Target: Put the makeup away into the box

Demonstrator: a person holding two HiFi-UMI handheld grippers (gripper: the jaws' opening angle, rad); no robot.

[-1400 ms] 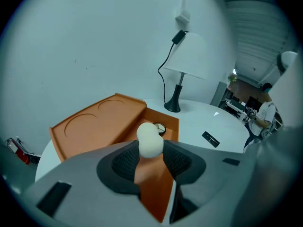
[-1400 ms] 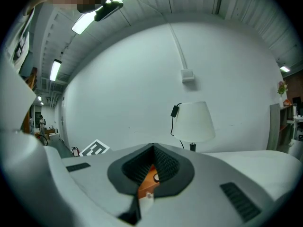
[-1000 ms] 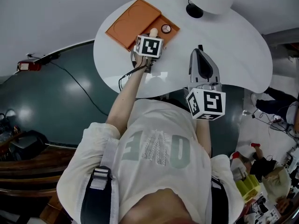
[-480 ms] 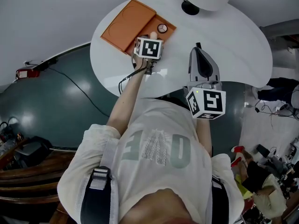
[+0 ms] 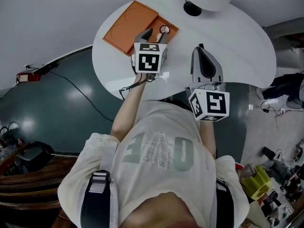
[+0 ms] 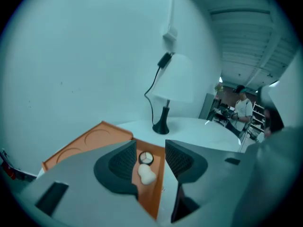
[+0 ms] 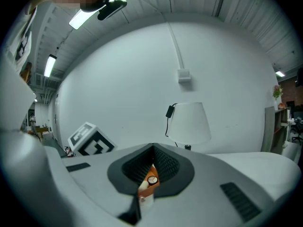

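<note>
Logging left gripper (image 6: 150, 159): fingers apart, just been opening, nothing gripped; beige sponge (image 6: 147, 174) and round compact (image 6: 146, 158) lie below their tips, inside the orange box (image 6: 90, 141). I read the right gripper (image 7: 152, 151) fingers closed, empty, box ahead of them.

Table (image 5: 237, 46): at the person's 12 o'clock, bearing the lamp and the box.
Lamp (image 5: 192, 7): on the table at its 12 o'clock edge, behind the box, at the box's 2 o'clock.
Box (image 5: 173, 31): on the table at its 10 o'clock.
Lid (image 5: 128, 25): lying open at the box's 9 o'clock, joined to it.
Compact (image 5: 164, 30): in the box, at its far end.
Sponge (image 6: 147, 174): in the box, just beside the compact at its 6 o'clock.
Left gripper (image 5: 153, 33): above the box's near end, over the sponge.
Right gripper (image 5: 203, 49): over the table's 6 o'clock side, at the box's 4 o'clock, apart from it.
</note>
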